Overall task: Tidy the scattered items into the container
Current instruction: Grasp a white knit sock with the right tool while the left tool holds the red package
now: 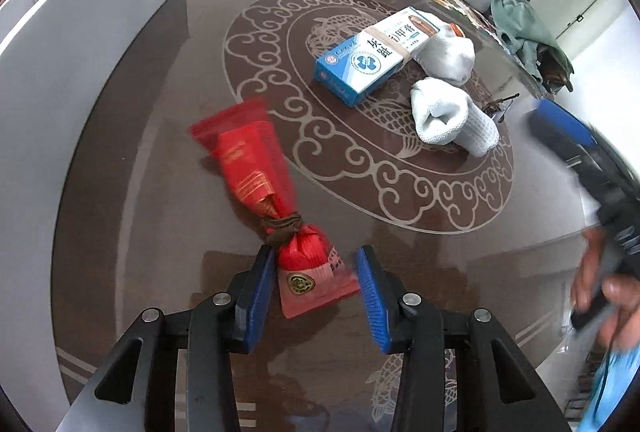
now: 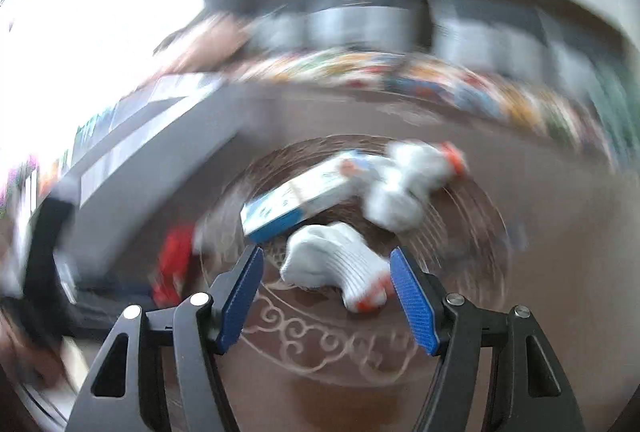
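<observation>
Gripping: left hand-held gripper (image 1: 314,282) stood apart around the red pouch (image 1: 276,204); best closed on its tied bulb.
Right hand-held gripper (image 2: 326,292): apart, over 1 sock (image 2: 336,264).
Pouch: shiny red, cord-tied, lying on the bench (image 1: 160,152) beside the grey container (image 1: 80,44).

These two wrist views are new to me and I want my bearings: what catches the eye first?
The red packet tied with brown cord stands out, lying on the dark patterned table with its lower end between the open left gripper fingers. Behind it, a blue and white box sits beside two white socks. The right wrist view is motion-blurred, its open right gripper framing the nearer sock.
</observation>
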`<state>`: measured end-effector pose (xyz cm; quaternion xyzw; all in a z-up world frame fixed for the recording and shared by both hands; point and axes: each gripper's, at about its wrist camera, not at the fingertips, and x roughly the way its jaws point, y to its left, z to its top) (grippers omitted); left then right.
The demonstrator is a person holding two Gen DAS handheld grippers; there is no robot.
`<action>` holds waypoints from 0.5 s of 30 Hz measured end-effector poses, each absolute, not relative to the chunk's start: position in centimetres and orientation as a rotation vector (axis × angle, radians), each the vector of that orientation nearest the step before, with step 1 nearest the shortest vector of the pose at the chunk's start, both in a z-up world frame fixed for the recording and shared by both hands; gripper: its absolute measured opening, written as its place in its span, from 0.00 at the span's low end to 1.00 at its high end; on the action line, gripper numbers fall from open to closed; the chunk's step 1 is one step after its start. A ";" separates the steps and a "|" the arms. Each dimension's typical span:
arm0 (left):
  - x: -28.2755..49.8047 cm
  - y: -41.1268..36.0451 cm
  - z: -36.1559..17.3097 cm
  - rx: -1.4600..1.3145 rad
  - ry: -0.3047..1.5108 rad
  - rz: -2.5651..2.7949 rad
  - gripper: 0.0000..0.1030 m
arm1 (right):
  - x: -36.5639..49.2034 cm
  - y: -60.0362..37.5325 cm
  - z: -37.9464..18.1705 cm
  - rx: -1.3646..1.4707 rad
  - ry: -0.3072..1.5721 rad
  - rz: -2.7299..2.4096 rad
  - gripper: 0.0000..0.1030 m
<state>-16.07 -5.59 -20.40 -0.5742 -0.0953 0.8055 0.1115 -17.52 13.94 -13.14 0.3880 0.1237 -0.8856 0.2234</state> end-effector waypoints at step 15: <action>-16.3 -7.0 -20.3 -1.654 -0.278 2.377 0.28 | -20.3 14.1 -17.1 1.362 0.197 -2.319 0.17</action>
